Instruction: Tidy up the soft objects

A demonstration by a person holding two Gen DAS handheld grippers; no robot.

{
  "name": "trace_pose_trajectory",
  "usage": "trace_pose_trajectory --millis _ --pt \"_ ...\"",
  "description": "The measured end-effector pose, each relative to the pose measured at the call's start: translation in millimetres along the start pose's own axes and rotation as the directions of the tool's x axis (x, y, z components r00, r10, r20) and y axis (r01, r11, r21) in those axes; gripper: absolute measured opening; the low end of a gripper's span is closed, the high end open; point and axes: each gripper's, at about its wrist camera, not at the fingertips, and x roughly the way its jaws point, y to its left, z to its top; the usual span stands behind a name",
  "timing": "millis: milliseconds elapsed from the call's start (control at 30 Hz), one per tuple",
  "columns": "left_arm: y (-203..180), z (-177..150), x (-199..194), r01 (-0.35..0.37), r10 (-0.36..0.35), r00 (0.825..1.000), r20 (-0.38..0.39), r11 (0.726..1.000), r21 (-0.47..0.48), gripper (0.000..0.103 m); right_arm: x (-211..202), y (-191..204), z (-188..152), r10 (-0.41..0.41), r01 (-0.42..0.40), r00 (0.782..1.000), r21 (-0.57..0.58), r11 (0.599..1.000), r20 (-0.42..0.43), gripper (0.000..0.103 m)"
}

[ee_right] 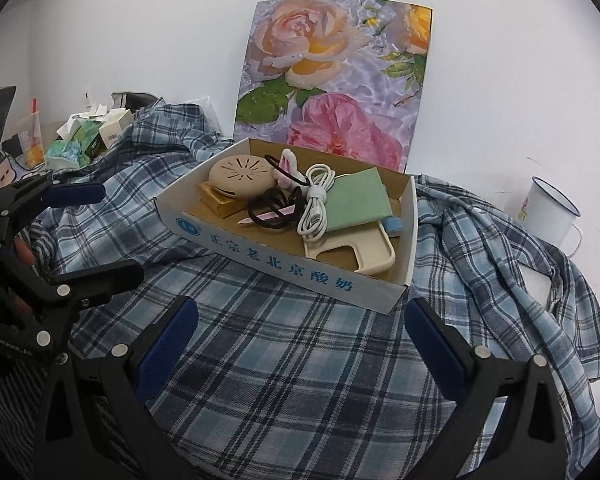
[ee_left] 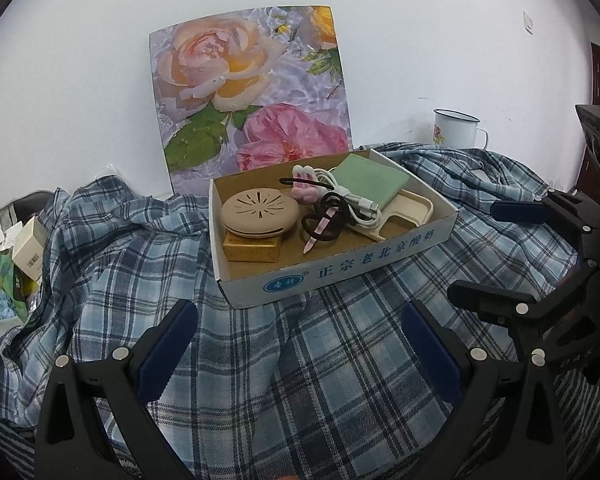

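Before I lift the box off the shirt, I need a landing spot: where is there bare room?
Free: flat plaid shirt between box and both open claws. Crowded: cartons far left, enamel mug right, box interior.

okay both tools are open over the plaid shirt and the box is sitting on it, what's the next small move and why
Probably bring the right tool forward to the cardboard box's near wall and lift it off. The box, holding the phone case, white cable and green cloth, rests on the plaid shirt, so the shirt can't be folded until it is cleared. The left tool is open too.
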Motion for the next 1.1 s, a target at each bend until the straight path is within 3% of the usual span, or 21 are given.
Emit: trace_pose_trajectory --millis 1100 --pt "-0.7 -0.6 0.3 0.009 -0.009 1.0 -0.004 1.0 -0.006 0.103 -1.5 -0.2 1.0 0.001 -0.001 1.0 0.001 1.0 0.0 0.103"
